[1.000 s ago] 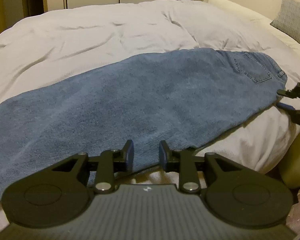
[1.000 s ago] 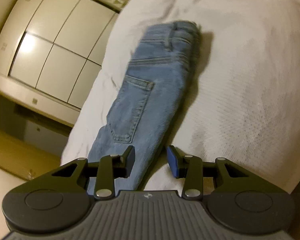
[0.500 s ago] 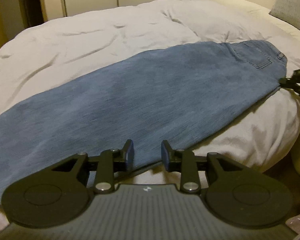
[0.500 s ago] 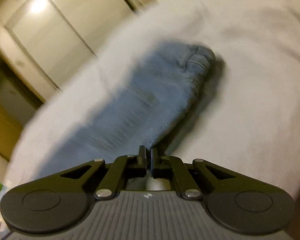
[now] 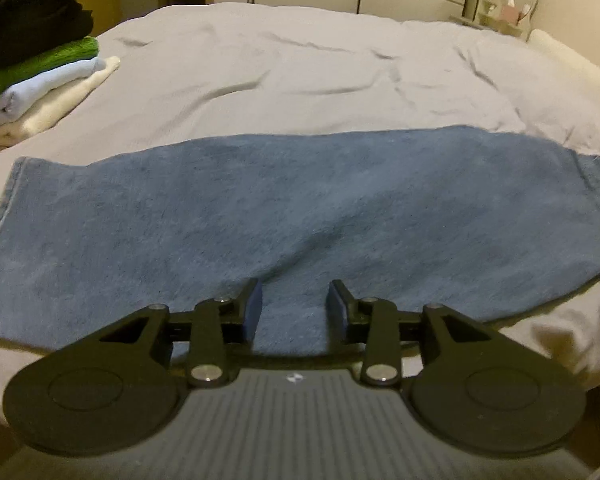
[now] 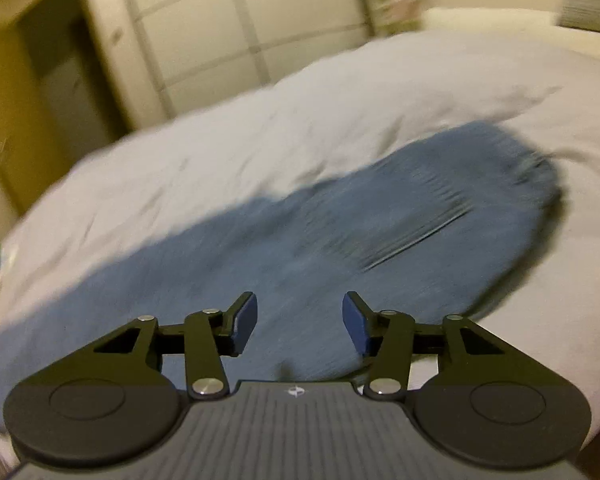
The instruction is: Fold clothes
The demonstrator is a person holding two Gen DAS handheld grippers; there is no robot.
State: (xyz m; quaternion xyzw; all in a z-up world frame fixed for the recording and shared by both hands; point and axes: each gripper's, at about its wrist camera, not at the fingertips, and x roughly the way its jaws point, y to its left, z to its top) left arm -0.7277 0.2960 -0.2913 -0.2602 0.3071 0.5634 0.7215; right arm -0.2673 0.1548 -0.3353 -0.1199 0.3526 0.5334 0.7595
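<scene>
Bedroom, pale duvet (image 5: 300,72): jeans (image 5: 300,216) laid long across its near edge.

Jeans look doubled leg on leg, lengthwise folds left to do. Left gripper (image 5: 295,306) and right gripper (image 6: 299,322) hover over them, fingers spread, grasping nothing. Folded stack (image 5: 40,68) beyond the jeans' hem.

- The place was a bedroom in a home.
- A wide bed (image 5: 300,72) under a pale, wrinkled duvet (image 6: 260,148) filled most of both views.
- A pile of folded clothes (image 5: 36,60), black on green on light blue on cream, sat on the bed's far left corner.
- A wardrobe (image 6: 220,28) with tall cream panelled doors stood behind the bed.
- A small shelf unit (image 5: 500,4) with little items stood by the wall at the far right, its contents too small to tell.
- A pair of blue jeans (image 5: 300,216) lay stretched across the duvet.
- Warm, dim indoor light coloured the cream walls.
</scene>
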